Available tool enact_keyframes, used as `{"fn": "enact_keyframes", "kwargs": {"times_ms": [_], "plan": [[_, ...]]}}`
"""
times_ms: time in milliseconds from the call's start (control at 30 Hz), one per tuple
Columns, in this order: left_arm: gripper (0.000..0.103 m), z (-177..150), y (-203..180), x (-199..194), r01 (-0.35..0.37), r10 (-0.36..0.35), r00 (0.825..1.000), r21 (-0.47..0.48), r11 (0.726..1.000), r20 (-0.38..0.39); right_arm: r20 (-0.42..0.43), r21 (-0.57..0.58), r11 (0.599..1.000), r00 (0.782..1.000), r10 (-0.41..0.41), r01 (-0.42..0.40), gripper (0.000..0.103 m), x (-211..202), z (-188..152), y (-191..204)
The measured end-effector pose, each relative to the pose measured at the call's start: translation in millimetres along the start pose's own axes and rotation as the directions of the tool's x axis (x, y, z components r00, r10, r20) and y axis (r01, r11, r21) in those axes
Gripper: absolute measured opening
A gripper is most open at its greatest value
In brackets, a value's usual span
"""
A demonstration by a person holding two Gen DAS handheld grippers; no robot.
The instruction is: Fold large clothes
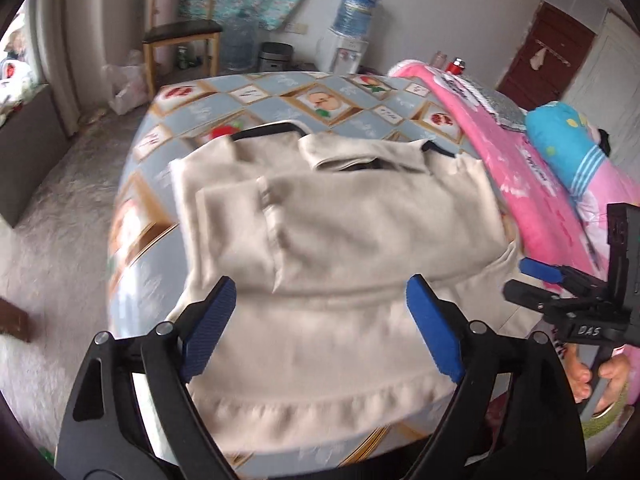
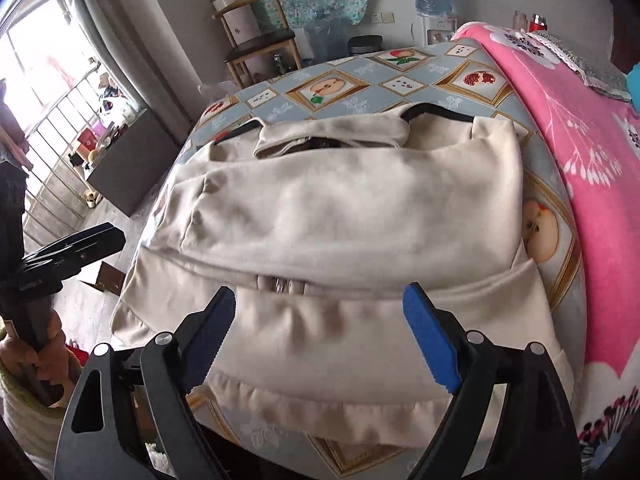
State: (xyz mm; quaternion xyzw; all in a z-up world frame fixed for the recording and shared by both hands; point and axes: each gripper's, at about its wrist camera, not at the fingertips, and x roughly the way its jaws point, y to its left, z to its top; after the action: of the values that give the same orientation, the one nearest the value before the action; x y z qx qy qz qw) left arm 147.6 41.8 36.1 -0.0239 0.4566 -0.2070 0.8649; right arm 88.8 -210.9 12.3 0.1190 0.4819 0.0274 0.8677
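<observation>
A cream collared garment [image 1: 340, 232] [image 2: 344, 208] lies on the bed's fruit-patterned sheet [image 1: 248, 96] [image 2: 360, 76], its sleeves folded in across the body and its hem nearest me. My left gripper [image 1: 320, 320] hovers over the hem, its blue pads spread wide, nothing between them. In the right wrist view my right gripper [image 2: 320, 328] stands equally wide above the lower half of the garment, holding nothing. The right gripper [image 1: 552, 276] also shows at the right edge of the left wrist view. The left gripper's black body [image 2: 68, 252] shows at the left of the right wrist view.
A pink blanket [image 1: 520, 168] [image 2: 580, 160] and a blue soft toy [image 1: 568, 140] lie along the right side of the bed. Beyond the bed stand a wooden chair [image 1: 180, 36], water bottles [image 1: 356, 8] and a bin [image 1: 276, 56]. A hand [image 2: 44, 360] grips the left gripper's handle.
</observation>
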Motion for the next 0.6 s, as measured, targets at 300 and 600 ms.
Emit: {"fn": "enact_keyframes", "kwargs": {"times_ms": [300, 600], "plan": [[0.083, -88, 23, -18, -0.125, 0.126, 0.992, -0.042, 0.991, 0.0, -0.099, -0.056, 0.996, 0.993, 0.058, -0.064, 0.084, 24, -40, 21], [0.07, -67, 52, 0, -0.069, 0.075, 0.996, -0.121, 0.99, 0.049, -0.096, -0.045, 0.995, 0.991, 0.088, -0.092, 0.084, 35, -29, 25]]}}
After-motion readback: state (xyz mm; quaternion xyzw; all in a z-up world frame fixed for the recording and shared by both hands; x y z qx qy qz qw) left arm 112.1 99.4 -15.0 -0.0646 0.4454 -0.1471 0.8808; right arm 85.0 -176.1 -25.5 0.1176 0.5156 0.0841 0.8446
